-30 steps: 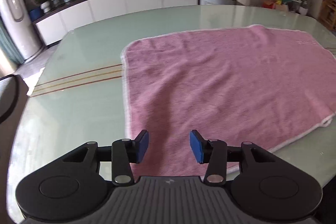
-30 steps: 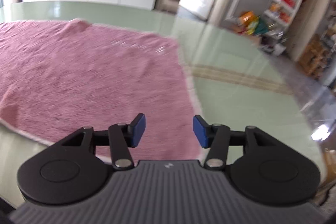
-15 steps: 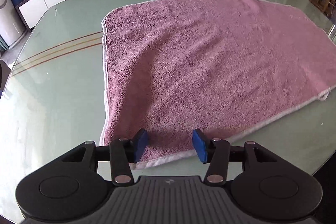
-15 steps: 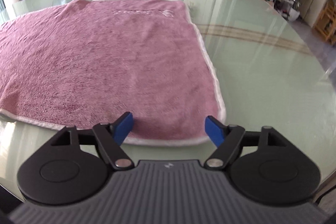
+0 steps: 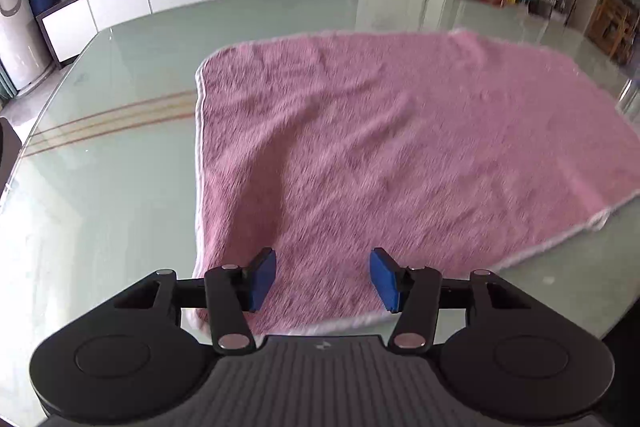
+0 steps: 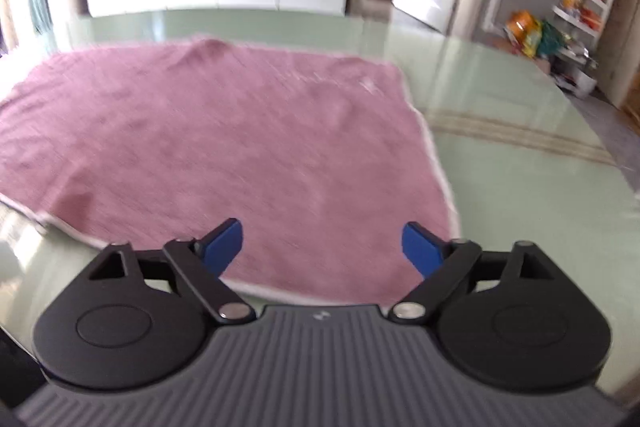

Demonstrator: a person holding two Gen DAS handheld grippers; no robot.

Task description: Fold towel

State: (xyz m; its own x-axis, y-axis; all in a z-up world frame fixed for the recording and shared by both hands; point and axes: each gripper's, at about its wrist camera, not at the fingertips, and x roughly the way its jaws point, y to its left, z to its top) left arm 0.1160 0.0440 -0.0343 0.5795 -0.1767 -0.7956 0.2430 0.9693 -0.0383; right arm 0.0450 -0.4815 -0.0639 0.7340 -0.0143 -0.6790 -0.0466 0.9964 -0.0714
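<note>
On the glass table (image 5: 120,187), pink towel (image 5: 400,147) lies spread flat, near edge by the table's near edge. Left gripper (image 5: 322,279) over its near-left corner, jaws just opening, part-open, empty. Right gripper (image 6: 322,247) over near-right corner, jaws just opening, wide, empty.

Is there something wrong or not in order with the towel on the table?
Nothing serious. The pink towel lies spread on the glass table, unfolded, but slightly askew to the table's stripes and not quite flat: a soft ridge runs up from its near left corner, and there is a small bump at its far edge.
</note>
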